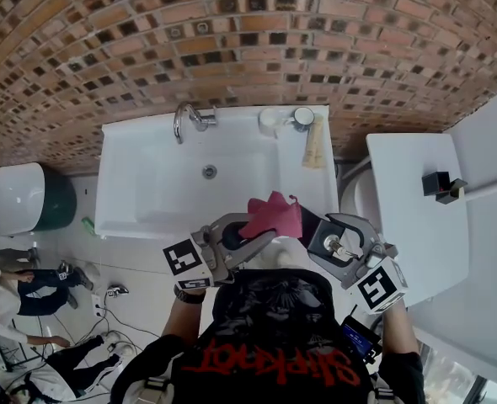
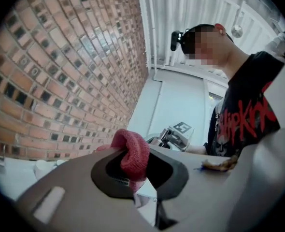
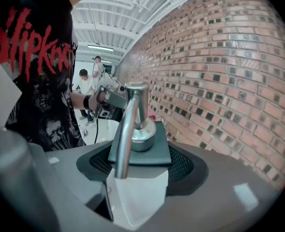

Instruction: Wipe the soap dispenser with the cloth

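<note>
In the head view my left gripper is shut on a red cloth, which bunches up between its fingers over the sink's front edge. The left gripper view shows the cloth pinched in the left gripper. My right gripper is shut on the soap dispenser. In the right gripper view the dispenser has a white body, a dark square top and a chrome pump, and sits upright in the right gripper. The cloth lies right beside the dispenser; I cannot tell if they touch.
A white sink with a chrome tap stands against the brick wall. A beige towel lies on its right rim. A white surface with a black object is at the right. People stand at the lower left.
</note>
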Motion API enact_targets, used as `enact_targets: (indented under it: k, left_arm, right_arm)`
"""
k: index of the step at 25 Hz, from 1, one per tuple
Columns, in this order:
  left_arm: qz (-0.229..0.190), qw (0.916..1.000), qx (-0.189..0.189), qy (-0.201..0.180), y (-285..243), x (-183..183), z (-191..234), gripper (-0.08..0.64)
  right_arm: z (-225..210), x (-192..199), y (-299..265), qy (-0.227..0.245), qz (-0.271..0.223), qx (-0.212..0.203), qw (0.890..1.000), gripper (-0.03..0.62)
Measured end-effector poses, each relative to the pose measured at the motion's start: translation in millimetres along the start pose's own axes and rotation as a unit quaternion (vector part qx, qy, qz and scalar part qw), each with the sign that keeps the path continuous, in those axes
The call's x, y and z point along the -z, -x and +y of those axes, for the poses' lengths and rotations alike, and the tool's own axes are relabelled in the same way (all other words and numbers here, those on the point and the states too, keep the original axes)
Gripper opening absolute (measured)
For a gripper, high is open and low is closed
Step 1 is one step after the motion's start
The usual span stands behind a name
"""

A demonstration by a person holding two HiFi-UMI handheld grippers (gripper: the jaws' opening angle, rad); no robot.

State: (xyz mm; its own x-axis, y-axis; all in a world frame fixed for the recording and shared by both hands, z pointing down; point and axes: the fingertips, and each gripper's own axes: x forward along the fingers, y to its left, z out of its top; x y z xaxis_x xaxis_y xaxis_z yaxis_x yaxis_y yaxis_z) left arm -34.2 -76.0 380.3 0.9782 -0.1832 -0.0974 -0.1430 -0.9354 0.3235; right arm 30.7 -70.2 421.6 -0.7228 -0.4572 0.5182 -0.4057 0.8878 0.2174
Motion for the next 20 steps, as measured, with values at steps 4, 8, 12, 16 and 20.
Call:
enact_targets:
  k: [4,8,12,16,20]
  left_arm:
    - [0.008,0.9988,0.041,-0.024,-12,-3,-25,0.038]
    - [0.007,0.9993,0.035,-0.013,-21,1,-23,0.038]
    - [0.008,0.9994,-0.035,-0.005,-13,9,5,0.038]
    - [0.018,0.9957,-0.091,0.003,0,22,31,0.038]
    - [0.017,0.9949,-0.097,0.019,12,29,38,0.038]
  right_arm:
    - [6,12,-14,-0.009,0.024,-0.002,1.000,0.304]
    - [17,4,-18,0.005,0.027,-0.013,1.000,0.304]
    - [24,-20,-5,0.000,-0.005,-0.029,1.000,0.304]
    - [21,-60,17,0.020,-0.086,-0.060,0.994,0.304]
    - [-13,-68,39,-0.150,-0.113,-0.002,0.982,0.304]
